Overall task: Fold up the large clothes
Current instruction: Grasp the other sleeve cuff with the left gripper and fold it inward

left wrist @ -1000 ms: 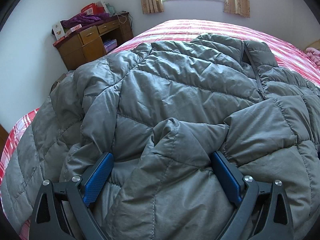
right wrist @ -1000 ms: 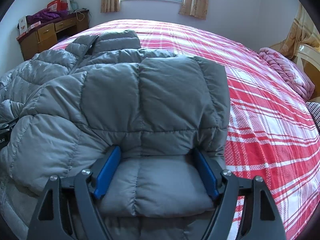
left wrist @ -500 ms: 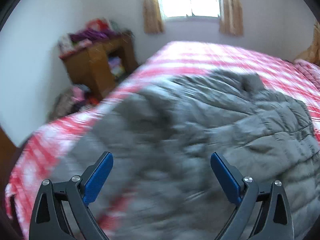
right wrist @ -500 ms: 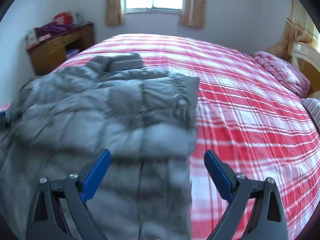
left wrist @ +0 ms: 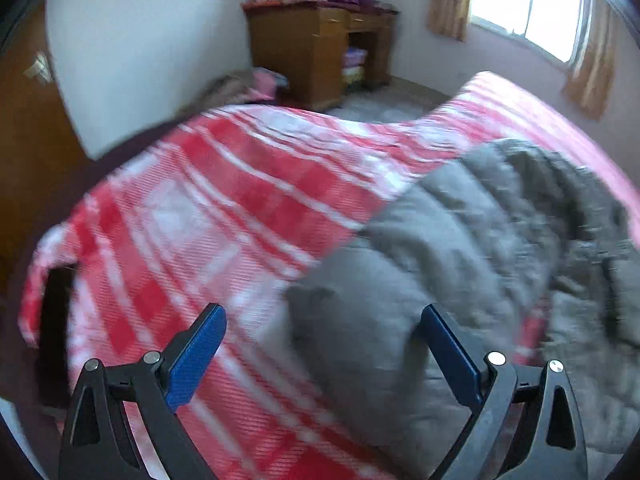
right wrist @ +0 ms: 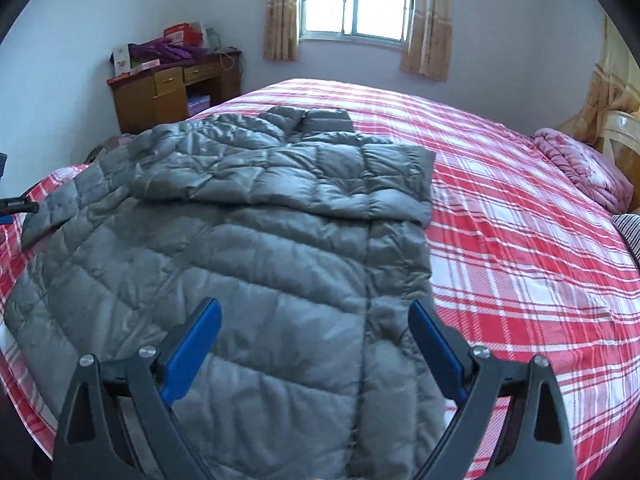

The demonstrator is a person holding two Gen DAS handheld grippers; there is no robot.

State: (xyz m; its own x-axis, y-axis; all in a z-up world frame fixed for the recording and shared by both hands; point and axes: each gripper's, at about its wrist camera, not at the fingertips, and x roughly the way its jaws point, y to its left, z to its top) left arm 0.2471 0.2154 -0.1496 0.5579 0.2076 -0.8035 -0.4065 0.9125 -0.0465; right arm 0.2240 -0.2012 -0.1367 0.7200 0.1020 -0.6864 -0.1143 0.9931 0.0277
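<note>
A large grey quilted down jacket point(right wrist: 260, 248) lies spread on the red plaid bed point(right wrist: 520, 240), collar toward the window, with a sleeve folded across its chest. My right gripper point(right wrist: 314, 344) is open and empty above the jacket's lower part. In the blurred left wrist view the jacket point(left wrist: 460, 264) lies to the right. My left gripper point(left wrist: 324, 356) is open and empty above the jacket's left edge and the bedspread point(left wrist: 192, 232).
A wooden desk point(right wrist: 168, 92) with boxes and purple cloth stands by the far left wall; it also shows in the left wrist view point(left wrist: 316, 48). A pink blanket point(right wrist: 580, 172) lies at the bed's right. A wooden door point(left wrist: 28, 152) is at left.
Both grippers have let go of the jacket and pulled back from it. The left gripper has swung left toward the bed's edge. The right has risen.
</note>
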